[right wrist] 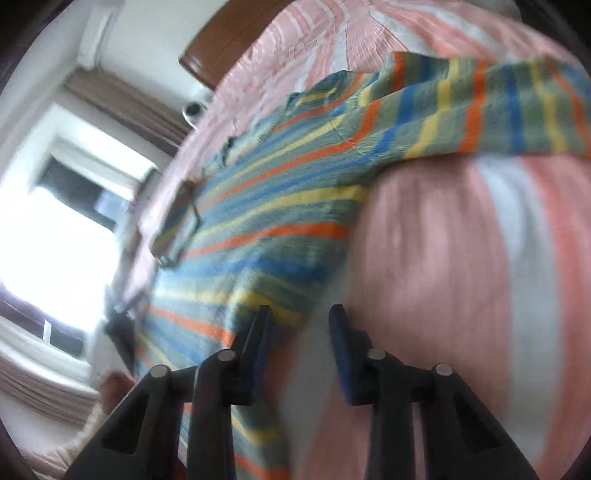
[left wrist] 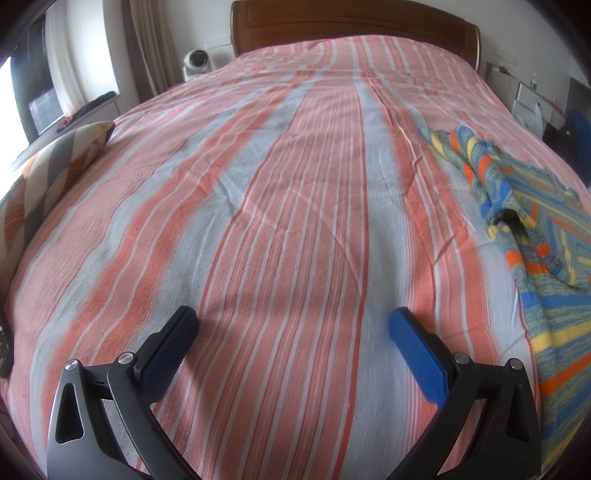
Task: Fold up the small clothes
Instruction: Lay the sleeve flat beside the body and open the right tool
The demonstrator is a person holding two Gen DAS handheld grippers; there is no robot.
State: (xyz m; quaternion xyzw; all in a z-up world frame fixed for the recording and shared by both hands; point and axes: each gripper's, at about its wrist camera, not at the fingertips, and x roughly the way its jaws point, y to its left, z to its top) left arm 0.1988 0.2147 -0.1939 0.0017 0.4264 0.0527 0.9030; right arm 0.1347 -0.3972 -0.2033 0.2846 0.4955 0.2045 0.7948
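A small knitted sweater [left wrist: 535, 221] with blue, yellow, orange and green stripes lies spread on the pink-and-grey striped bedspread [left wrist: 277, 184], at the right side in the left wrist view. My left gripper [left wrist: 293, 315] hovers open over bare bedspread, well to the left of the sweater, with nothing between its fingers. In the blurred right wrist view the sweater [right wrist: 277, 221] fills the middle, one sleeve stretched to the upper right. My right gripper [right wrist: 300, 310] is tilted and stands open just above the sweater's lower side edge, its left finger [right wrist: 258, 332] over the knit and its right finger [right wrist: 340, 332] over the bedspread [right wrist: 443, 258].
A wooden headboard [left wrist: 351, 26] closes the far end of the bed. A patterned pillow [left wrist: 55, 166] lies at the left edge. A white round device [left wrist: 197, 61] stands beside the headboard. A bright window [right wrist: 55, 229] and curtains are on the left.
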